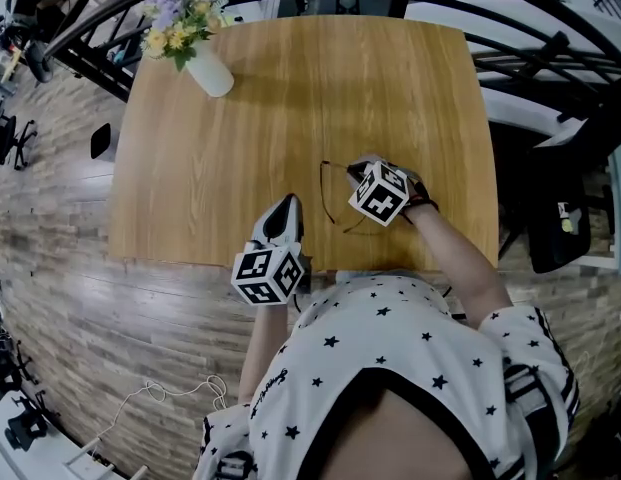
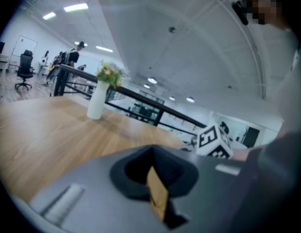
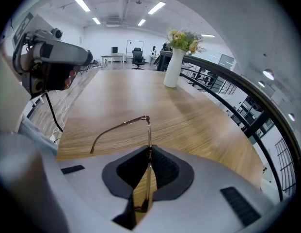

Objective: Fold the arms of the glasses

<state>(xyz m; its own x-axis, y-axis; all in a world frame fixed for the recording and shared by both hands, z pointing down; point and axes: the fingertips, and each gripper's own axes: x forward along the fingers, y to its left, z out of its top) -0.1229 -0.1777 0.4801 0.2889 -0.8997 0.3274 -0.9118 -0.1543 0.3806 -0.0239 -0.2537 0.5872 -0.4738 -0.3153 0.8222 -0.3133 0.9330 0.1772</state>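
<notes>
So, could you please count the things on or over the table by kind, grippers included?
Glasses: 1
Vase with flowers: 1
Grippers: 2, the left gripper and the right gripper
Total: 4

thin wire-framed glasses (image 3: 149,132), front frame clamped in right gripper (image 3: 150,149), 1 arm swung open sideways.
</notes>
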